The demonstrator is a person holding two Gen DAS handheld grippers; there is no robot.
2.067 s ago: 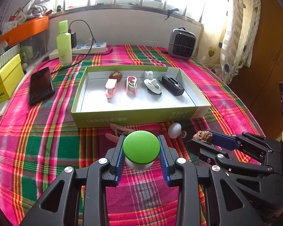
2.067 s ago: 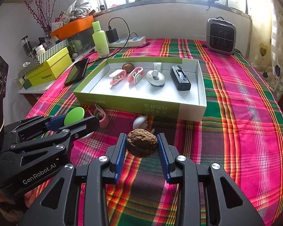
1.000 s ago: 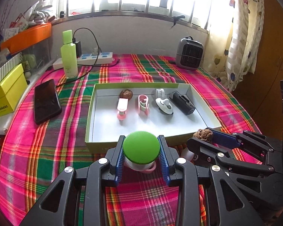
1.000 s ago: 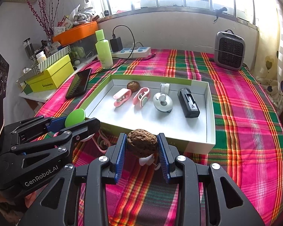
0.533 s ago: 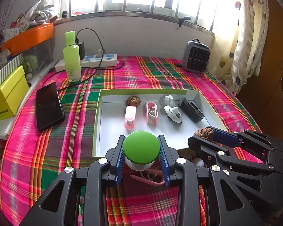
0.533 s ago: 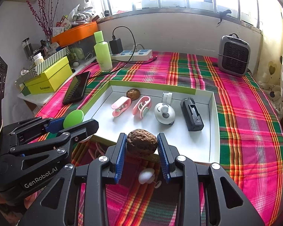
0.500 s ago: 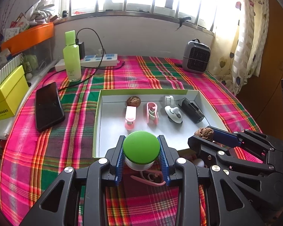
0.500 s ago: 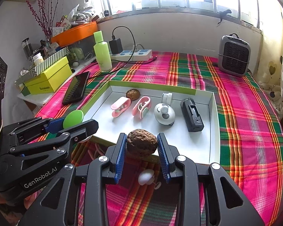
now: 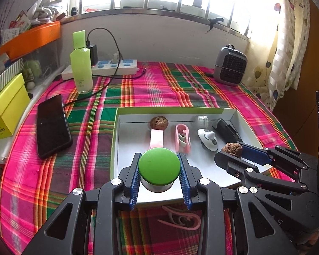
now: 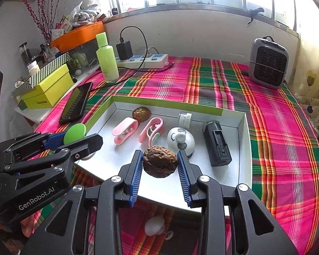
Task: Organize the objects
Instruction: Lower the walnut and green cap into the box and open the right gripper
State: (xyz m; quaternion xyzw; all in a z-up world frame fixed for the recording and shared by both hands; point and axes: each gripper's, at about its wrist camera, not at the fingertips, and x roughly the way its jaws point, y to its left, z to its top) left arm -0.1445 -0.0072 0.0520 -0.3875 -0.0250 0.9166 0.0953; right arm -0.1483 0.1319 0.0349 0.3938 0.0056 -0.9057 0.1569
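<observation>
1. The left gripper (image 9: 159, 178) has its blue ribbed fingers (image 9: 134, 182) closed narrowly on a round green-topped object (image 9: 158, 166) with a pale base, held above the near part of the box (image 9: 114, 140).
2. The right gripper (image 10: 160, 174) has its fingers (image 10: 136, 176) pressed on both sides of a brown walnut (image 10: 160, 164), held over the near edge of the same box.
3. From the right wrist view, the side of the left gripper carries the white lettering "GenRobot.AI".
4. The box is a shallow white tray with lime-green outer walls, and inside it lie a second walnut (image 10: 141, 113), a pink clip (image 10: 125, 130), a pink-and-white clip (image 10: 152, 132), a white domed piece (image 10: 180, 141), a small white cylinder (image 10: 185, 118) and a black rectangular device (image 10: 217, 143).
5. On the plaid cloth in front of the box lie a thin pink hook-shaped item (image 9: 180, 217) and a small white rounded piece (image 10: 154, 226).
6. To the left of the box a black phone (image 9: 52, 125) lies flat on the worktop (image 9: 153, 89).
7. Past the phone sits a yellow box (image 10: 46, 87) with a dark printed word on its side, too small to read with confidence.
8. A light-green bottle (image 10: 107, 58) stands upright near a white power strip (image 10: 144, 60) with blue sockets and a black charger plugged in.
9. A grey fan heater (image 10: 268, 62) stands at the far right of the worktop.
</observation>
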